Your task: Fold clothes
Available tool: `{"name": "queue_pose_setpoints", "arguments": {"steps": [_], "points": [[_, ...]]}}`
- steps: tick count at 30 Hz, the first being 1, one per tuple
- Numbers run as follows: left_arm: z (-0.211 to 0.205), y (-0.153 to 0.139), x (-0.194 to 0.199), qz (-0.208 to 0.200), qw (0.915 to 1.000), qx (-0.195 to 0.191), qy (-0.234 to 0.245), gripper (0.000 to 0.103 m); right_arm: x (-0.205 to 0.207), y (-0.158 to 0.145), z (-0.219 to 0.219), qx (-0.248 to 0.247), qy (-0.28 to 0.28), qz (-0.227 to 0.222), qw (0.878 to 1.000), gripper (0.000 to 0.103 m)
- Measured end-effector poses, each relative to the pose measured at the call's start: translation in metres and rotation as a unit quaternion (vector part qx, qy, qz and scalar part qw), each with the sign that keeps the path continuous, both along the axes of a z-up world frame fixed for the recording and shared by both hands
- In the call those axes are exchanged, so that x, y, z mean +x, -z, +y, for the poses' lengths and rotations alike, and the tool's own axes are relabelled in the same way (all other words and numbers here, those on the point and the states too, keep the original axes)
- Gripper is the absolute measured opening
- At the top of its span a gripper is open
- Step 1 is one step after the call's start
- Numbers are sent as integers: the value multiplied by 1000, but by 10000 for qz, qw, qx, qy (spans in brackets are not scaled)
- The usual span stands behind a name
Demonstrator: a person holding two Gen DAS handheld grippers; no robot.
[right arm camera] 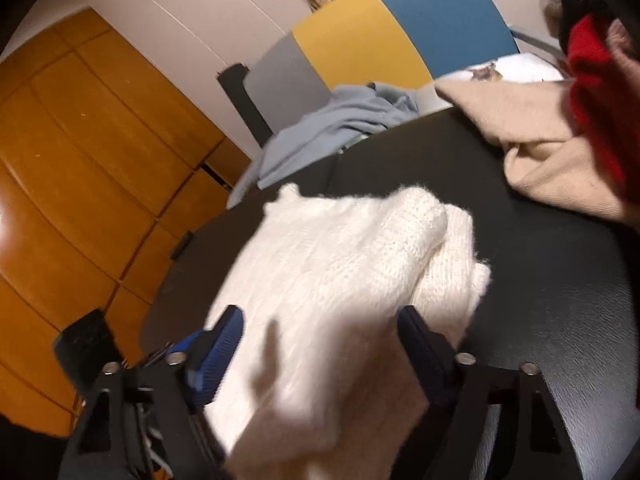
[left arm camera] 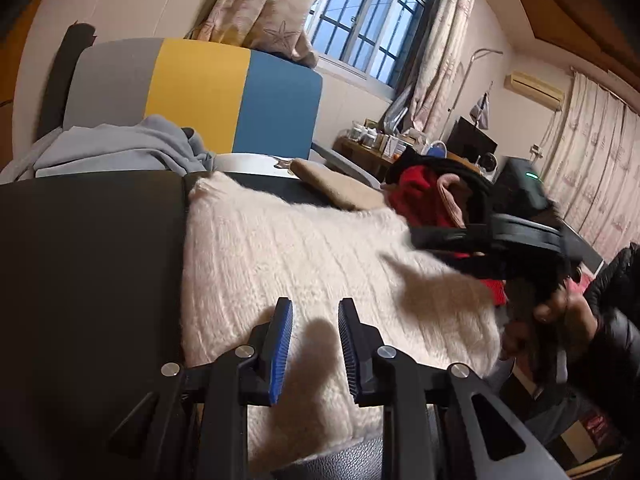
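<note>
The white knit sweater [left arm camera: 320, 264] lies on the black counter [left arm camera: 88, 264], already doubled into a thick, fuzzy, ribbed slab, likely so its bulk stays compact for the next fold. The left hand-held gripper [left arm camera: 315, 344] hovers just above its near edge, blue ridged pads parted narrowly and holding nothing. The right hand-held gripper [right arm camera: 320, 344] stands wide, straddling the sweater's near end with nothing clamped. Beyond it the folded layer ends in a rounded, soft roll. Farther out rest a beige garment [right arm camera: 540, 132] and a grey-blue garment [right arm camera: 340, 120] — probably next in line.
</note>
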State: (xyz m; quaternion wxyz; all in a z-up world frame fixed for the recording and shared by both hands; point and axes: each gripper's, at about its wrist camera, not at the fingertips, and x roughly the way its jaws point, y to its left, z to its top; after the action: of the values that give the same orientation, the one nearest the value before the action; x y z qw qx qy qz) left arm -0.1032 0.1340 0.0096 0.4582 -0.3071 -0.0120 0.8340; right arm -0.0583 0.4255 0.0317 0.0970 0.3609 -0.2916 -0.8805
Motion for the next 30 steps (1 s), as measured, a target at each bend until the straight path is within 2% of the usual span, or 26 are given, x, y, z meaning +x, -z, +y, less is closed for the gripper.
{"name": "queue_pose_setpoints", "arguments": {"steps": [2, 4, 7, 9, 13, 16, 17, 20, 21, 22, 24, 27, 30], "points": [[1, -1, 5, 122, 9998, 20, 123, 24, -22, 21, -1, -112, 85, -475, 9988, 18], [4, 1, 9, 236, 9992, -121, 291, 25, -26, 19, -3, -212, 86, -321, 9992, 15], [13, 18, 8, 18, 9963, -507, 688, 27, -19, -15, -4, 133, 106, 184, 9997, 14], [17, 31, 9, -119, 9940, -659, 867, 27, -18, -21, 3, 421, 265, 243, 9985, 14], [21, 35, 6, -282, 9910, -793, 1037, 26, -26, 45, 18, 308, 320, -464, 9979, 14], [20, 32, -1, -576, 9878, -818, 1196, 25, -12, 67, 36, -542, 524, -27, 9971, 14], [20, 29, -3, -658, 9866, -844, 1235, 25, -11, 68, 37, -605, 528, 30, 9968, 14], [18, 12, -10, -749, 9867, -673, 1279, 25, -10, 57, 35, -441, 466, 48, 9979, 19], [18, 6, -12, -727, 9876, -602, 1258, 26, -9, 54, 34, -382, 446, 54, 9983, 25], [18, 3, -12, -690, 9886, -553, 1218, 26, -6, 44, 33, -178, 464, 65, 9987, 33], [19, -2, -12, -626, 9903, -483, 1140, 26, 1, 25, 28, 260, 452, 111, 9986, 38], [24, -1, -13, -631, 9910, -490, 1070, 26, 17, -10, 8, 889, 135, 435, 9950, 38], [30, 2, -11, -560, 9914, -555, 1044, 26, 31, -30, -24, 1297, -545, 689, 9877, 38]]}}
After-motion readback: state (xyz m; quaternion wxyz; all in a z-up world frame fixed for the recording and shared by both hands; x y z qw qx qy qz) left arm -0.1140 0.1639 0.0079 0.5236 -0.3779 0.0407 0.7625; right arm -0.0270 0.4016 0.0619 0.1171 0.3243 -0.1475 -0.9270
